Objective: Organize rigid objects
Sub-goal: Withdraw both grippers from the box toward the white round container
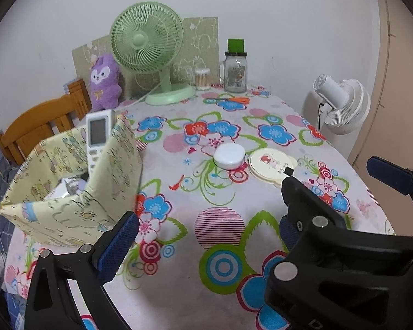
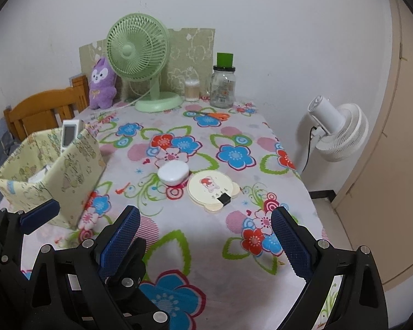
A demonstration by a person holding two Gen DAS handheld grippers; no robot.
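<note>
A yellow patterned box [image 1: 68, 198] [image 2: 68, 170] stands at the table's left side, with a white remote control [image 1: 97, 137] [image 2: 70, 134] upright inside it. In the middle of the table lie a white rounded case [image 1: 230, 156] [image 2: 174, 174] and, touching it on the right, a cream bear-eared disc [image 1: 269, 165] [image 2: 210, 189] with a small black piece [image 1: 289, 171] [image 2: 224, 198] on its near edge. My left gripper [image 1: 203, 236] is open above the near cloth, right of the box. My right gripper [image 2: 206, 243] is open too, close beside it, holding nothing.
At the back stand a green desk fan [image 1: 151, 46], a purple plush [image 1: 104, 82], a cotton-swab tub [image 1: 202, 79] and a glass jar [image 1: 235, 74]; orange scissors [image 1: 234, 99] lie before it. A wooden chair [image 1: 41, 126] is left; a white floor fan [image 2: 336, 132] is right.
</note>
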